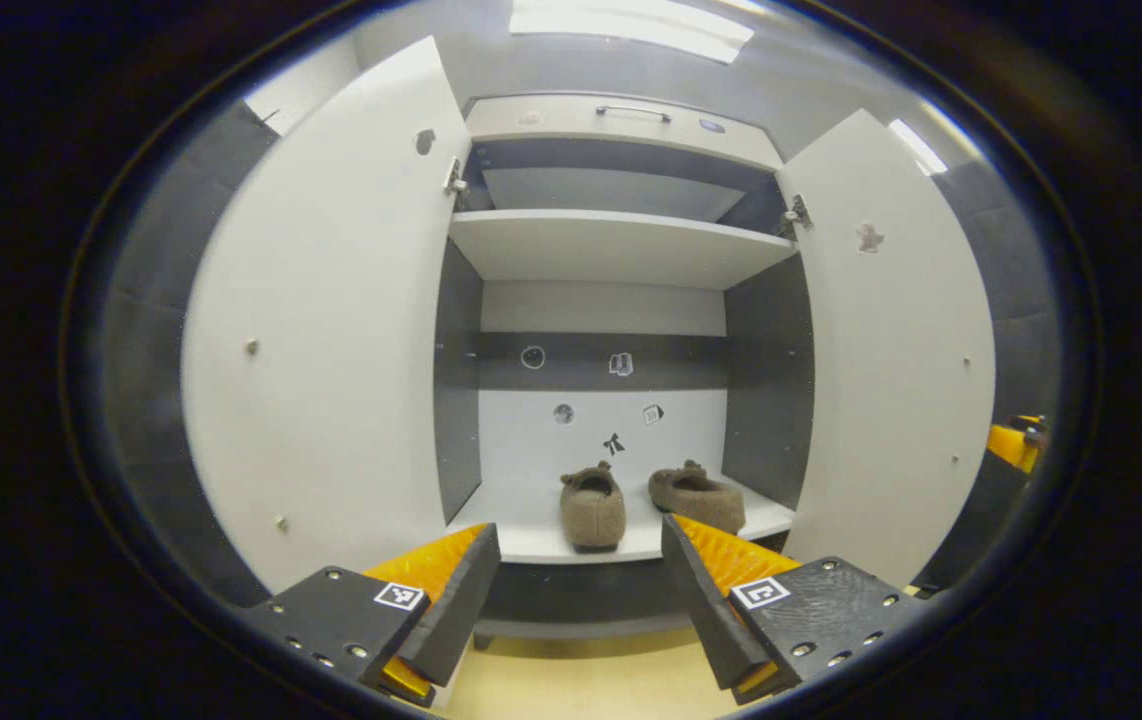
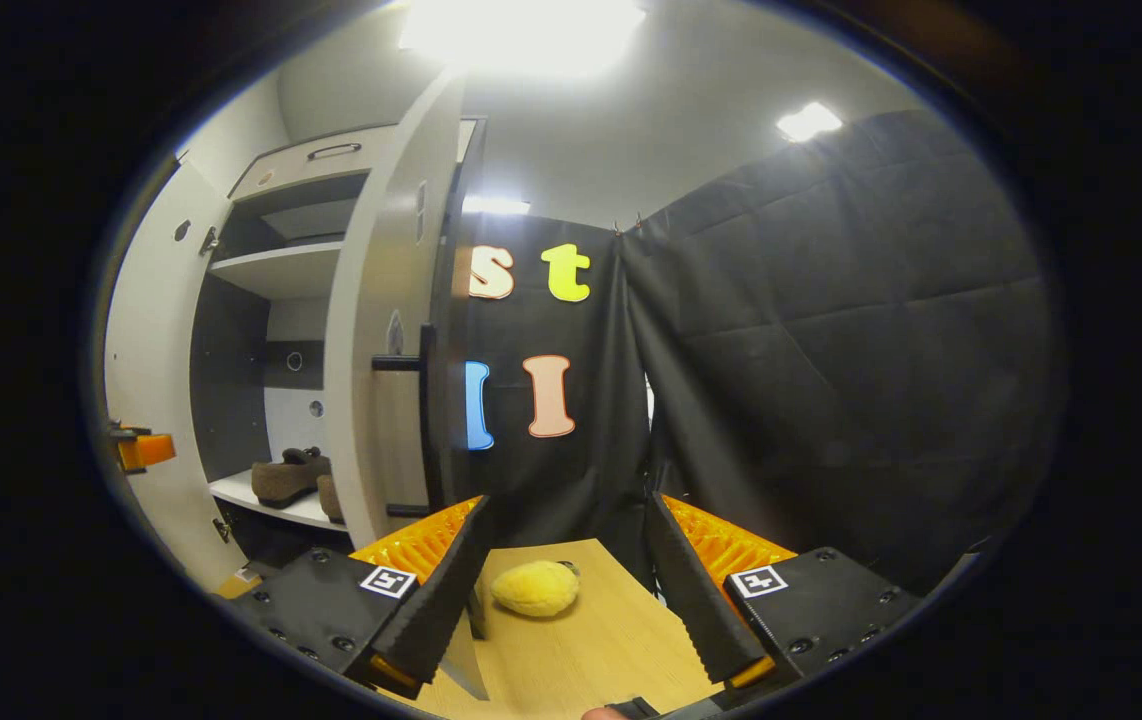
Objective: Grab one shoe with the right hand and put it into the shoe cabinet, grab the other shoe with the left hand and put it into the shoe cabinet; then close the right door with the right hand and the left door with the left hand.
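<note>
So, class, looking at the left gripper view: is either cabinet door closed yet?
No. The left door and right door both stand swung wide open, with the two shoes on the shelf between them.

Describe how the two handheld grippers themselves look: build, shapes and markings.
In the left gripper view, the left gripper has two wedge-shaped fingers on dark blocky mounts dotted with screws, each mount bearing a small square black-and-white marker, with ribbed orange plastic behind the fingers. In the right gripper view, the right gripper is built the same: matching markers, screws and ribbed orange parts.

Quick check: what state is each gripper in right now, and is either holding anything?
Left gripper: open, holding nothing, facing the two shoes in the cabinet.
Right gripper: open, holding nothing.
</note>
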`<state>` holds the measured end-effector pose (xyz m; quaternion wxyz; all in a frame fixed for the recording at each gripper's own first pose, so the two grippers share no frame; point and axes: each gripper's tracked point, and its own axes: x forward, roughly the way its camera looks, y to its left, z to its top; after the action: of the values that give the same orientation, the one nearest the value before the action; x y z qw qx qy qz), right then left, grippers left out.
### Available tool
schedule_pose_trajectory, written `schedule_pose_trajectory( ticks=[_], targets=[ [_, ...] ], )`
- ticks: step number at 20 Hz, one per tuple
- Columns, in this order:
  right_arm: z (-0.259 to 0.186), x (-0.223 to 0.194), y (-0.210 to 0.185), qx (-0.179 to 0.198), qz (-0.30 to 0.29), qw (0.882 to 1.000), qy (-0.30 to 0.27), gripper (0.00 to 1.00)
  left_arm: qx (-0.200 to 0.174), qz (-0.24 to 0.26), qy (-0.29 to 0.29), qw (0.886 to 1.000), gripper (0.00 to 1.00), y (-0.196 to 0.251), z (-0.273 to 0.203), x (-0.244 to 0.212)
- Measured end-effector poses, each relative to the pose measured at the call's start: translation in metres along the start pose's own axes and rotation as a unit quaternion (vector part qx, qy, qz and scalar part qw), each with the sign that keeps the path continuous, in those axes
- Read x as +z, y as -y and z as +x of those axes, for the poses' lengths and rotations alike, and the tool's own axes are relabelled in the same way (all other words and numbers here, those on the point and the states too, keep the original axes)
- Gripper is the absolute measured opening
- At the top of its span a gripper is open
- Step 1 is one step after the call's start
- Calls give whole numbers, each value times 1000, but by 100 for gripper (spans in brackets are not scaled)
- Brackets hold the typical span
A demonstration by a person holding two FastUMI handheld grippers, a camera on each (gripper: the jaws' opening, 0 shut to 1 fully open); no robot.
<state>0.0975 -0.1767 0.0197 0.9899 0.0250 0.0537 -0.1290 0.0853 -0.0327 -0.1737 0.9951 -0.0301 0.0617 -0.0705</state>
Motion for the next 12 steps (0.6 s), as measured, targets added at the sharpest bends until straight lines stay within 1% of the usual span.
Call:
schedule_pose_trajectory(
  ticks=[1, 2, 5, 6, 7, 8, 9, 10, 11, 12],
  targets=[
    [6, 2, -1, 0, 7, 1000, 0, 95, 7, -2, -4, 1000, 95, -6, -14, -5],
    [11, 5, -3, 1, 14, 1000, 1, 97, 16, -6, -8, 1000, 100, -11, -27, -10],
    [17, 5, -18, 13, 20, 1000, -2, 97, 50, -22, -16, 998, 100, -44, -63, -15],
    [19, 6, -21, 7, 11, 1000, -1, 97, 67, -23, -13, 997, 89, -61, -74, -13],
    [20, 8, -20, 2, 1, 1000, 6, 96, 84, -24, -10, 996, 92, -79, -83, -11],
    [17, 7, -22, 2, -9, 1000, 9, 92, 99, -26, -6, 995, 94, -98, -92, -8],
    [14, 10, -26, 4, -16, 1000, 13, 96, 112, -30, -4, 993, 97, -114, -99, -6],
    [12, 10, -30, 4, -26, 1000, 13, 92, 121, -34, -3, 992, 100, -129, -105, -3],
    [10, 12, -34, 1, -34, 999, 17, 92, 129, -36, 0, 991, 100, -143, -111, -1],
    [7, 12, -39, -2, -41, 999, 18, 96, 138, -35, 3, 990, 100, -157, -116, 2]
  ],
)
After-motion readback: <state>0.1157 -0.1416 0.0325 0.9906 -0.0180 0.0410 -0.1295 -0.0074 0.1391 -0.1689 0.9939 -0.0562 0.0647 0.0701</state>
